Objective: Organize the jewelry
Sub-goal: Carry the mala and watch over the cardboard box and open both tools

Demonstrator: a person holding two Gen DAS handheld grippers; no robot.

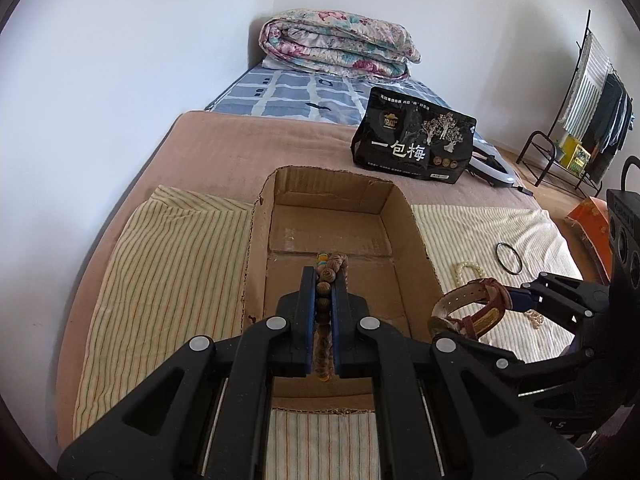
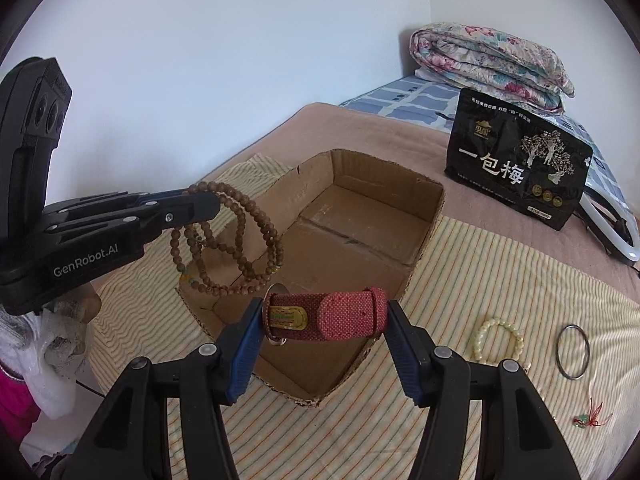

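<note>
Progress: early, open brown cardboard box [image 2: 360, 236] looks empty | left gripper [image 1: 324, 280] jaws clamped on brown wooden bead necklace [image 2: 232, 236] above box | right gripper [image 2: 324, 316] jaws clamped on red woven watch strap [image 2: 340, 314] | cream bead bracelet [image 2: 498, 338], dark metal bangle [image 2: 573, 352], small red-tasselled charm [image 2: 590, 420] left on bed.

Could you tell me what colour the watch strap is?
Red with fine pale dots, clearest in the right wrist view: watch strap.

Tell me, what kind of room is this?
Most likely a bedroom. There is a bed with a folded flowery quilt at its far end, and a rack of hanging clothes by the wall. Someone is sorting jewelry into a cardboard box on the bed.
</note>
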